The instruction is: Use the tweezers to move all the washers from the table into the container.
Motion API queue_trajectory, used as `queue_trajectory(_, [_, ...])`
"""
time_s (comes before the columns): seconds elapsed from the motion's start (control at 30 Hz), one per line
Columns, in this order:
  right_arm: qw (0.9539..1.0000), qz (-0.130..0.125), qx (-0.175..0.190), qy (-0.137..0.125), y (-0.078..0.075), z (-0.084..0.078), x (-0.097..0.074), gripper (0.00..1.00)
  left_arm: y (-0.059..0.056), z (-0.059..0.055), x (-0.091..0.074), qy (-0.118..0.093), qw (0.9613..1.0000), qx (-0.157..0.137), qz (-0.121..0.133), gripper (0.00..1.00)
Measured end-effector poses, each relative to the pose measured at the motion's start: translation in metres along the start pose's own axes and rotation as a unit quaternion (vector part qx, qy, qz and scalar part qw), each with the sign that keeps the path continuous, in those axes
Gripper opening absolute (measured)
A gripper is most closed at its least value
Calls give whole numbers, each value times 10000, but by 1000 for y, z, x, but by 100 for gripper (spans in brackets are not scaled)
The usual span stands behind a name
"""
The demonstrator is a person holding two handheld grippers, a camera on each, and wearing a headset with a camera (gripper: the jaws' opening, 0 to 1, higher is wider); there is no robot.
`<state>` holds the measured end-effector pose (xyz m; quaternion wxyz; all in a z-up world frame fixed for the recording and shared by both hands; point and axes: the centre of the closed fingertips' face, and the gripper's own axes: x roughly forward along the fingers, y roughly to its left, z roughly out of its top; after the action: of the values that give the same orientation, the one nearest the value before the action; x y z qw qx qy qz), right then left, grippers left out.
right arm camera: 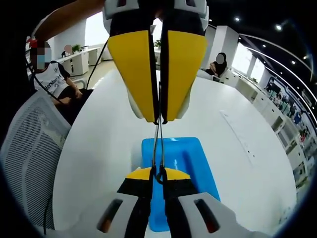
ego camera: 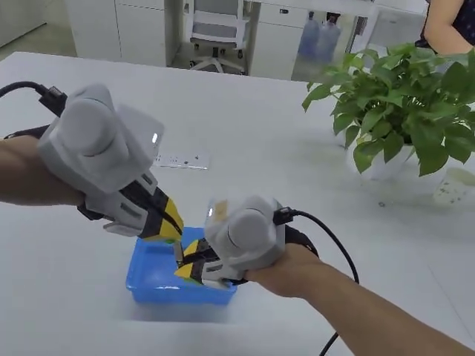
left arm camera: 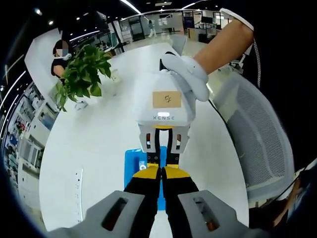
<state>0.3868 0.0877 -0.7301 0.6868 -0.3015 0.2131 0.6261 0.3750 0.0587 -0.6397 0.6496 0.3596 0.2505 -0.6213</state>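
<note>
Seemingly mid-handover, left gripper [right arm camera: 159,121] and right gripper [right arm camera: 158,174] both pinch the tweezers [right arm camera: 158,148] over the six-o'clock container [right arm camera: 190,153]; one should release.

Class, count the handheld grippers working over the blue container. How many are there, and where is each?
2. The left gripper reaches in from the left, the right gripper from the right; both hang over the blue container, tips meeting at the tweezers.
</note>
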Motion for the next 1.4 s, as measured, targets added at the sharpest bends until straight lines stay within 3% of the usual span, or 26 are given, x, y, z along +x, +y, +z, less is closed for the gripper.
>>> queue_trajectory(0.57, [9991,183,373,99,-14,-26,18,9,20,-18,25,-16,9997,-143,-211,5])
queue_trajectory(0.87, [9977,300,581,158,-16,-40,26,9,24,-25,40,-13,9991,-201,-380,5])
queue_trajectory(1.4, [9959,452,760,203,-15,-48,32,10,27,-32,48,-18,9983,-284,-518,6])
